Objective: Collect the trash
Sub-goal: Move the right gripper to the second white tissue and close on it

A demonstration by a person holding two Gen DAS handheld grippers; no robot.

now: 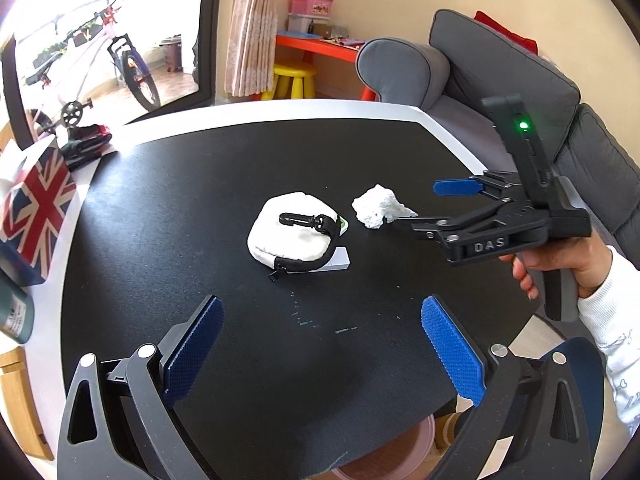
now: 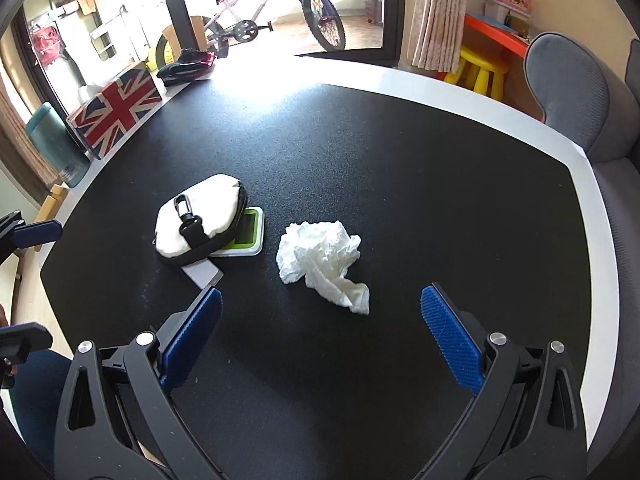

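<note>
The right gripper [image 2: 320,344] has its fingers wide apart and holds nothing. The crumpled tissue [image 2: 320,258] lies on the black table [image 2: 440,200] at frame centre, just ahead of them. The left gripper [image 1: 320,352] is also spread wide and empty, with the white pouch [image 1: 294,230] ahead.

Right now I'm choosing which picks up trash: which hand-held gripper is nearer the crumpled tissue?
Right. The right hand-held gripper is open beside the crumpled tissue; the left hand-held gripper sits farther back, open.
</note>
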